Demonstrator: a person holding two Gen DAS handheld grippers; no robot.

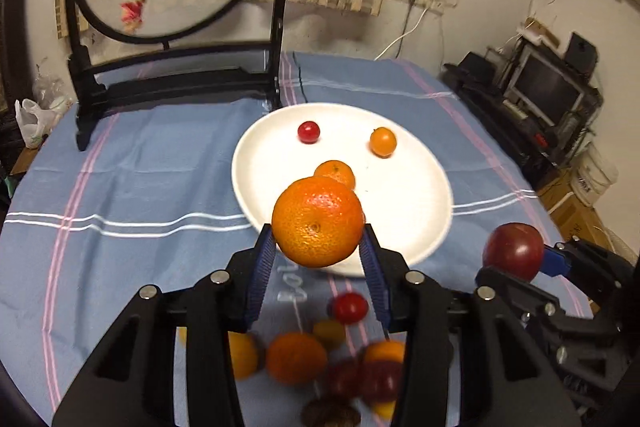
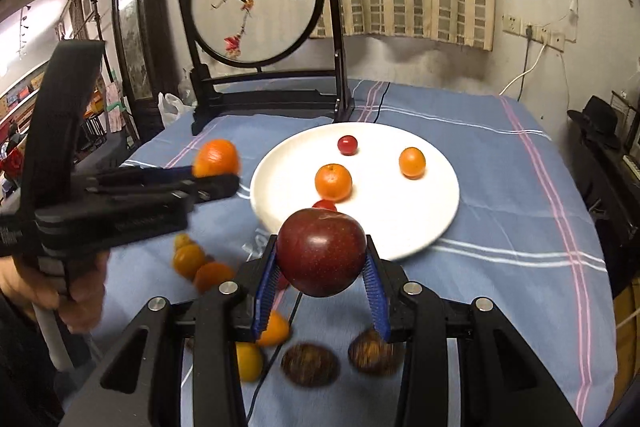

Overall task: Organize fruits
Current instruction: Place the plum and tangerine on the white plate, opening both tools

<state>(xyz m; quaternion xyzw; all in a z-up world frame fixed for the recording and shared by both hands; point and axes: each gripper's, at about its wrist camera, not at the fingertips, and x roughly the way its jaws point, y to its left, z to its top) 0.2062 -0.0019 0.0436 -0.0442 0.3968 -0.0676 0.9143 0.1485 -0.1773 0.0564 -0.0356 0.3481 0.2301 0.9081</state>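
Observation:
My left gripper (image 1: 319,243) is shut on a large orange (image 1: 318,221) and holds it above the near rim of the white plate (image 1: 420,195). My right gripper (image 2: 322,267) is shut on a dark red apple (image 2: 322,253) above the cloth, just short of the plate (image 2: 432,203). The plate holds a small mandarin (image 2: 333,181), a small orange fruit (image 2: 412,162) and a red cherry tomato (image 2: 347,145). The right gripper with the apple (image 1: 513,251) shows at the right of the left wrist view. The left gripper with the orange (image 2: 216,158) shows at the left of the right wrist view.
Several loose fruits lie on the blue cloth below the grippers: oranges (image 1: 296,358), red tomatoes (image 1: 349,307), brown kiwis (image 2: 310,364). A black-framed round embroidery screen (image 2: 256,3) stands at the table's far edge behind the plate. A cable runs across the cloth.

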